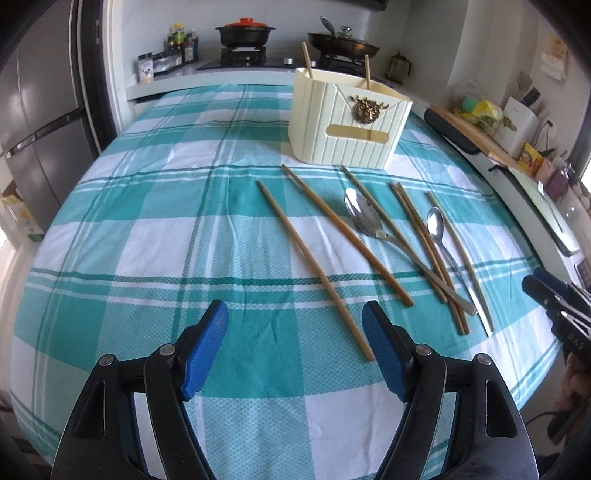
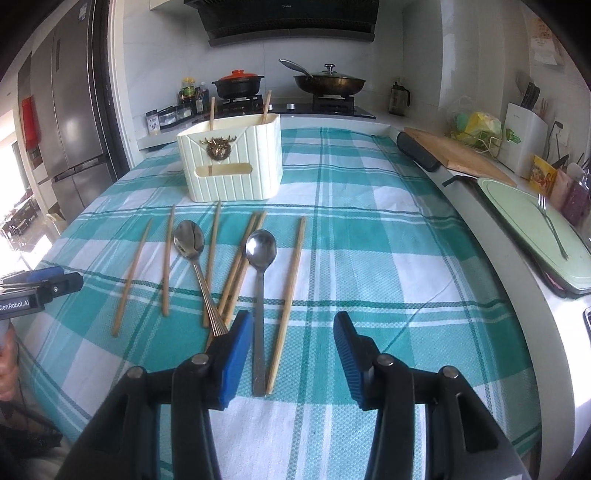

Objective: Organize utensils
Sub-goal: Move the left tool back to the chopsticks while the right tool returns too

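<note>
Two steel spoons [image 2: 260, 251] among slim (seemingly bamboo) chopsticks [image 2: 291, 280] on checked cloth [image 2: 369, 258].

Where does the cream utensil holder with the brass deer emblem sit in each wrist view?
Left wrist: cream utensil holder stands upper centre-right, behind the loose chopsticks and spoons.
Right wrist: same holder stands upper centre-left.
Shared landmark: the red-lidded black pot on the stove behind it.
</note>
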The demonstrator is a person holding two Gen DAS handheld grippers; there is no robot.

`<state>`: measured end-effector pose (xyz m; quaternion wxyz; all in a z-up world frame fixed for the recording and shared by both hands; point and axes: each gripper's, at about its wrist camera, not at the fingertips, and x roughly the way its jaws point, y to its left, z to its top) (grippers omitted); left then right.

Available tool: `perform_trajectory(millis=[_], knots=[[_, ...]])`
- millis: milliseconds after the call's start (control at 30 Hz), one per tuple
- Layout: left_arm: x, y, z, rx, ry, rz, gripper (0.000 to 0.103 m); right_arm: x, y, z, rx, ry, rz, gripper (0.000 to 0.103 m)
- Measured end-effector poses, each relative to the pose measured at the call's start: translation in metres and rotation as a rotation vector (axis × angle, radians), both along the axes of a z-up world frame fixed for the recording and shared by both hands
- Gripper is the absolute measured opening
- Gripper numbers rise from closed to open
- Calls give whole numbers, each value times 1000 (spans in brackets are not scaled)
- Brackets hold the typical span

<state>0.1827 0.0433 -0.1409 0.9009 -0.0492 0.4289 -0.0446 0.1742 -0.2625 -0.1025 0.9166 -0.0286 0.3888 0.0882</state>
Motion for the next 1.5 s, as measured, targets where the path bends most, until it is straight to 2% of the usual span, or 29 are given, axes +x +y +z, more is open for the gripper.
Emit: perform_trajectory(millis=[533,933,1500], knots=[[7,-1,-12,-4,41,14,77,9,-12,-8,41,42,-42,47],[10,3,-15,-14,56,37,77,23,-23,-25,97,143,-76,45],[18,3,-15,-19,58,45,77,32,-16,-29,96,171,-65,43]])
